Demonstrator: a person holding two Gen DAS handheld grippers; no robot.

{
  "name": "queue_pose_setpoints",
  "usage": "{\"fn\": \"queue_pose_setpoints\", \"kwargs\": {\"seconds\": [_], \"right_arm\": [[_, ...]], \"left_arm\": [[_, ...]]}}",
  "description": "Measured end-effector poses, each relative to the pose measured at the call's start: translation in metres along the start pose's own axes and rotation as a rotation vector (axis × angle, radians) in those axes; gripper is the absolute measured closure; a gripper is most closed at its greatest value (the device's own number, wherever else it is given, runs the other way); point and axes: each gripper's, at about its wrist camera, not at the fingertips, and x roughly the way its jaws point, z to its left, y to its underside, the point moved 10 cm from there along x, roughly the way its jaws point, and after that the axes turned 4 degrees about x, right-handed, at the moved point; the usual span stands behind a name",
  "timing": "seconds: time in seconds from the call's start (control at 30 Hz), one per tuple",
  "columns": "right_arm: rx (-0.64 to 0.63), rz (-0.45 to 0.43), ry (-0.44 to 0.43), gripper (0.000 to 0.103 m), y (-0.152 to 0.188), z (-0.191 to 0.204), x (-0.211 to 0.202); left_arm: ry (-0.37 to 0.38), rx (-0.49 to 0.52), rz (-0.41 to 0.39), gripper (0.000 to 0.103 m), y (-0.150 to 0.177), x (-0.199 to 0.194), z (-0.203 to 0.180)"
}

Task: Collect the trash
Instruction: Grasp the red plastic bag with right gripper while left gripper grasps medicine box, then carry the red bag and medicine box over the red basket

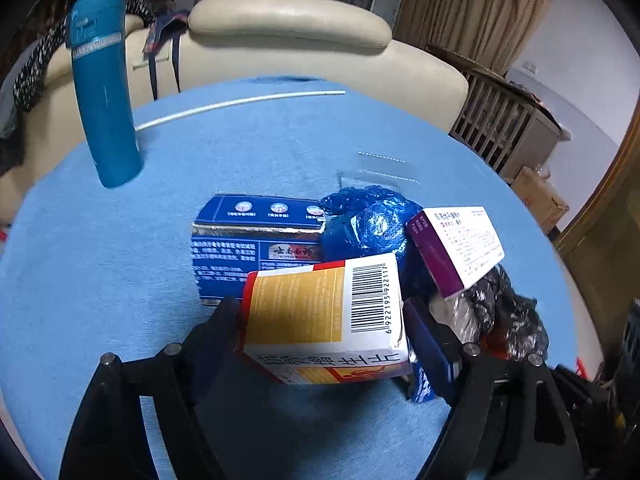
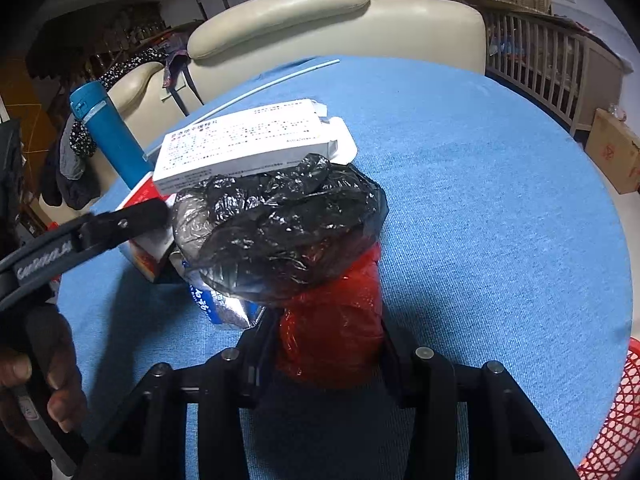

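Observation:
My left gripper (image 1: 322, 316) is shut on a white, orange and red medicine box (image 1: 324, 316) with a barcode, held just above the blue cloth. Behind it lie a dark blue box (image 1: 248, 240), a crumpled blue plastic bag (image 1: 368, 224) and a purple and white box (image 1: 456, 248). My right gripper (image 2: 330, 344) is shut on a red plastic bag (image 2: 332, 332). A crumpled black plastic bag (image 2: 280, 232) sits on top of the red bag, and the white face of the purple box (image 2: 244, 140) rests behind it. The left gripper's finger (image 2: 132, 216) shows at the left.
A tall blue bottle (image 1: 106, 92) stands at the far left of the round table (image 1: 200, 160). A white straw (image 1: 240, 102) lies near the far edge. A cream sofa (image 1: 288, 36) is behind the table. A red mesh basket (image 2: 616, 420) is at the table's lower right.

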Motion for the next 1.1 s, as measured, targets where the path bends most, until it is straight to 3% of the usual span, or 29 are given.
{"fn": "queue_pose_setpoints", "kwargs": {"seconds": [0.63, 1.1], "right_arm": [[0.047, -0.043, -0.029, 0.058, 0.024, 0.014, -0.051], [0.041, -0.157, -0.068, 0.058, 0.025, 0.032, -0.117]], "left_arm": [[-0.074, 0.019, -0.097, 0.02, 0.06, -0.096, 0.009], [-0.097, 0.042, -0.202, 0.02, 0.06, -0.156, -0.011]]}}
